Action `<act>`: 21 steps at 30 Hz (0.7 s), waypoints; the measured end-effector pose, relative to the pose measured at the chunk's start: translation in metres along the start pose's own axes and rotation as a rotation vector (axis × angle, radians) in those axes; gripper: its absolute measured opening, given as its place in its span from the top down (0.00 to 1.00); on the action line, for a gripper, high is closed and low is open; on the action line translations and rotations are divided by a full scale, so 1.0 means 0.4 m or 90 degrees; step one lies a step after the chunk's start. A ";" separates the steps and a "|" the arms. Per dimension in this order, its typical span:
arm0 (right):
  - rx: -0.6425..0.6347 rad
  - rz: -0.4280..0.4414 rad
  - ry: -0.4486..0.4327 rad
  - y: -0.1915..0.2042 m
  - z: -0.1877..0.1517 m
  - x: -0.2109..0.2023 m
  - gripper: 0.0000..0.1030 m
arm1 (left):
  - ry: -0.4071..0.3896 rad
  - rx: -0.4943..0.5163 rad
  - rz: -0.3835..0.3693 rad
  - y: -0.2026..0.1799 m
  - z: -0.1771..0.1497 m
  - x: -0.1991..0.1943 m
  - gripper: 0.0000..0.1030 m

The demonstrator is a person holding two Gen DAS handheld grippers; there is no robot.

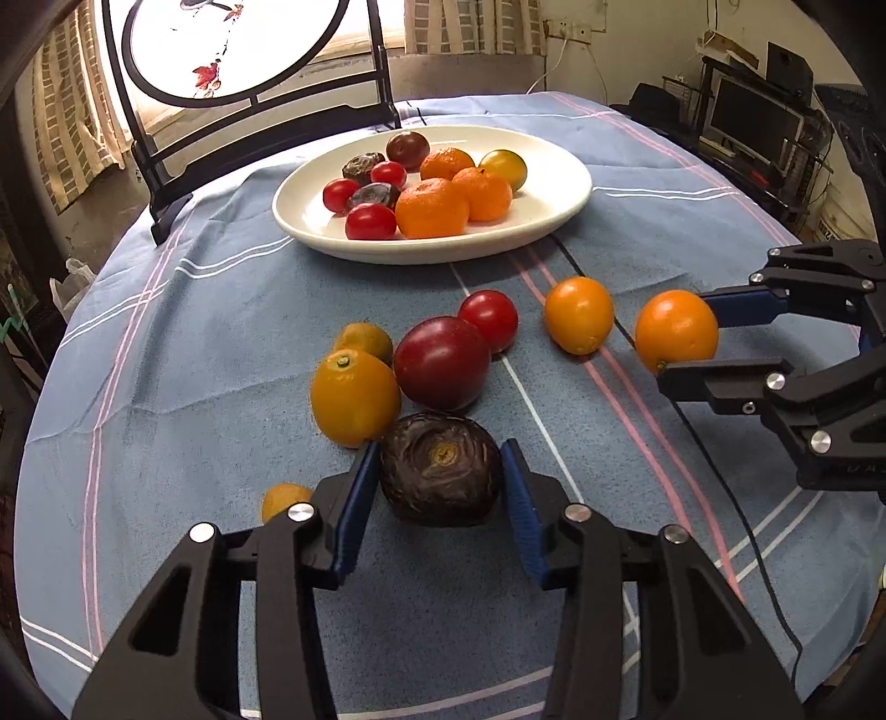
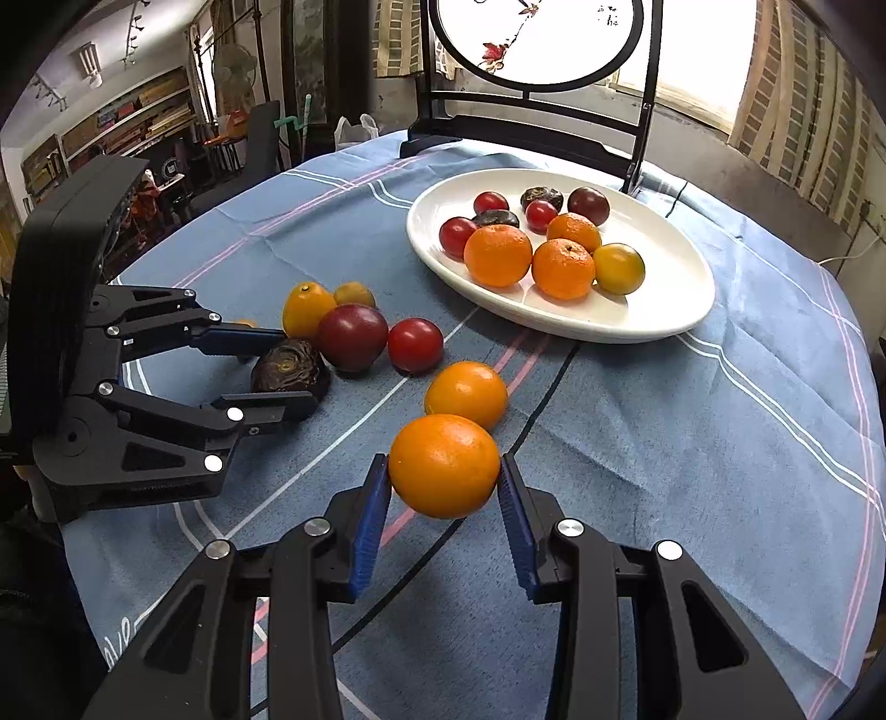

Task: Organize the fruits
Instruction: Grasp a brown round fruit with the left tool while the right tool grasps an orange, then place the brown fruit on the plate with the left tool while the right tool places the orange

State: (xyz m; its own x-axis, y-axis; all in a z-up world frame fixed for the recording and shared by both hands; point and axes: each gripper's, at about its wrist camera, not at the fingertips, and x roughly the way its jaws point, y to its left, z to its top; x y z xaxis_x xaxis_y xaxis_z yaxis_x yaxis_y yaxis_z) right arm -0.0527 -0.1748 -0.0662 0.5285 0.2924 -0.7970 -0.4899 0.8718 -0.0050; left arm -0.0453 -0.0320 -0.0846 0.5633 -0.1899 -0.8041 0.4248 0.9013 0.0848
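Note:
My left gripper [image 1: 441, 487] is around a dark wrinkled passion fruit [image 1: 440, 465] that rests on the cloth; its blue pads [image 1: 360, 498] stand beside the fruit with small gaps. My right gripper [image 2: 444, 493] is shut on an orange fruit [image 2: 444, 465] and holds it just above the cloth; it also shows in the left wrist view [image 1: 675, 332]. A white oval plate [image 1: 559, 183] at the back holds several tomatoes, oranges and dark fruits. Loose fruits lie between: a dark red plum [image 1: 442, 363], a red tomato [image 1: 490, 320], orange kumquats [image 1: 354, 399].
Another orange fruit [image 2: 467, 394] lies just beyond the held one. A black chair-like frame with a round panel [image 1: 232, 50] stands behind the plate. A black cable [image 1: 720, 459] runs across the blue striped cloth. The round table's edge curves close on both sides.

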 end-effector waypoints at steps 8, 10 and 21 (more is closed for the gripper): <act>0.002 0.004 -0.006 0.016 -0.009 -0.014 0.62 | -0.039 0.017 0.014 -0.017 -0.007 -0.056 0.57; 0.001 0.007 -0.009 0.020 -0.011 -0.019 0.62 | -0.049 0.019 0.021 -0.020 -0.003 -0.071 0.57; -0.007 0.031 -0.006 0.050 -0.024 -0.026 0.62 | -0.069 0.026 0.025 -0.035 0.007 -0.099 0.57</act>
State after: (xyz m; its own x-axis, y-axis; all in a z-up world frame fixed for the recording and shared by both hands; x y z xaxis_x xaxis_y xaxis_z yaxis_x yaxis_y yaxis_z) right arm -0.0746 -0.1641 -0.0640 0.5106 0.3383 -0.7905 -0.5224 0.8523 0.0273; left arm -0.0715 -0.0382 -0.0521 0.6527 -0.1982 -0.7312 0.4283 0.8927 0.1403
